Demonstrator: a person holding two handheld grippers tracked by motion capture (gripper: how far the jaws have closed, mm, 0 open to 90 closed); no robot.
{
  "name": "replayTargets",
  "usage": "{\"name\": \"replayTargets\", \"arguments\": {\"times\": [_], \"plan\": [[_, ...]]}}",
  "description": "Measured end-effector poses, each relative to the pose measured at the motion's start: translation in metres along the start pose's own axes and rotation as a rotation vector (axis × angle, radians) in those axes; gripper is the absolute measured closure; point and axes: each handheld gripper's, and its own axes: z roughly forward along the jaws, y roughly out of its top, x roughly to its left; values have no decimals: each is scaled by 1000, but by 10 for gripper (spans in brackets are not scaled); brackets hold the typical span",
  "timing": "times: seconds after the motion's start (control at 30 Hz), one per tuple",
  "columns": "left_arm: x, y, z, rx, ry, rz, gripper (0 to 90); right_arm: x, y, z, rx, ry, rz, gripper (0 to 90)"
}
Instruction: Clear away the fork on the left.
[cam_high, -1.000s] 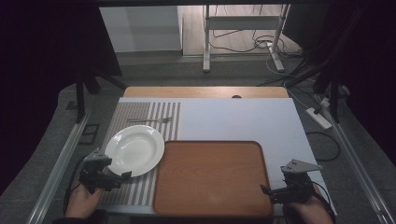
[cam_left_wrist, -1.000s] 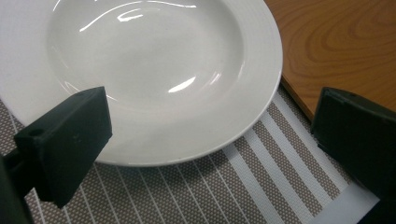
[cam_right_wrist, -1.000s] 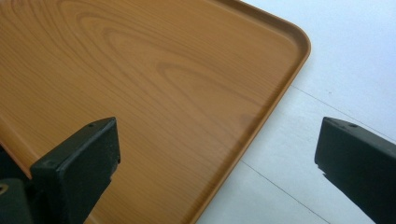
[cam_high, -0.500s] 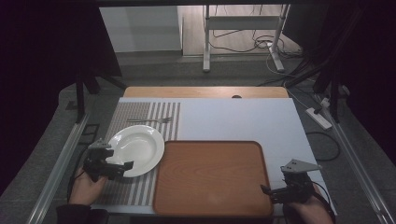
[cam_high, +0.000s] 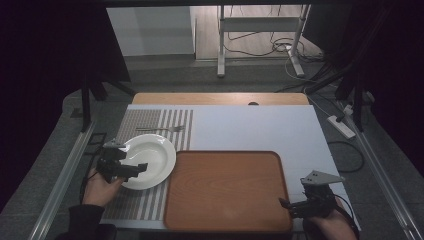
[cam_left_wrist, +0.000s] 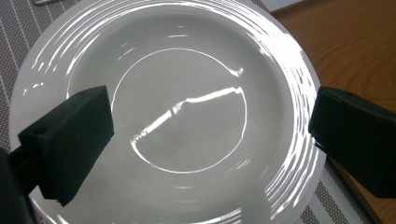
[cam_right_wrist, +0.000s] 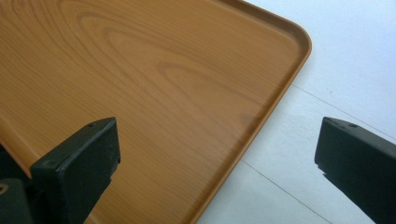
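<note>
Since the earlier frames my left tongs (cam_high: 131, 169) have slid forward from the near left corner and now hang over the near edge of the white plate (cam_high: 150, 159); the right tongs (cam_high: 296, 206) sit where they were, at the near right corner of the wooden tray (cam_high: 225, 187).

From the high view I get the layout: the plate lies on a striped placemat (cam_high: 150, 122) at the left of the worktop (cam_high: 250, 127), its right rim just beside the tray's left edge, and a fork (cam_high: 162, 129) lies on the mat beyond the plate. That view is too dim and small for me to judge the jaw gaps. The left gripper view gives me that: the left tongs (cam_left_wrist: 210, 135) stand wide open above the plate (cam_left_wrist: 177, 60), one jaw over the inner slope, the other out past the rim, over the tray's edge (cam_left_wrist: 355, 51). Whether either jaw touches the plate I cannot tell. The right gripper view shows the right tongs (cam_right_wrist: 217, 161) wide open too, one jaw over the tray (cam_right_wrist: 140, 70), the other over the pale worktop (cam_right_wrist: 345, 51), with the tray's raised rim and rounded corner between them; they hold nothing.

The worktop is pale with a bare wooden strip along its far edge. Around it the room is dark: grey floor, metal rails at both sides, a stand's legs and loose cables beyond, and a power strip (cam_high: 341, 126) on the floor at the right.
</note>
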Motion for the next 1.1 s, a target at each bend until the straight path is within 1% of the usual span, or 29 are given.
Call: {"name": "replayTargets", "arguments": {"times": [0.1, 0.2, 0.23, 0.33, 0.4, 0.47, 0.5, 0.6, 0.8, 0.93, 1.0, 1.1], "plan": [[3, 7, 4, 0, -9, 2, 7, 0, 0, 0, 1, 0, 0, 9], [5, 10, 6, 1, -10, 7, 0, 0, 0, 0, 1, 0, 0, 9], [7, 14, 7, 1, -7, 12, 0, 0, 0, 0, 2, 0, 1, 9], [9, 18, 10, 0, -14, 8, 0, 0, 0, 0, 3, 0, -1, 8], [11, 22, 13, 4, -8, 11, 0, 0, 0, 0, 4, 0, -1, 9], [12, 24, 16, 11, -12, 14, 0, 0, 0, 0, 4, 0, 0, 8], [13, 27, 19, 20, -4, 22, 0, 0, 0, 0, 4, 1, 0, 9], [15, 32, 22, 26, -1, 29, 0, 0, 0, 0, 4, 1, 1, 8], [19, 40, 27, 23, 7, 35, 0, 0, 0, 0, 6, 2, -1, 8], [24, 49, 34, 32, 19, 51, 0, 0, 0, 0, 6, 2, 0, 9], [24, 50, 35, 30, 20, 51, 0, 0, 0, 0, 6, 2, -1, 9], [28, 57, 41, 30, 22, 56, 0, 0, 0, 0, 6, 2, -1, 8]]}}
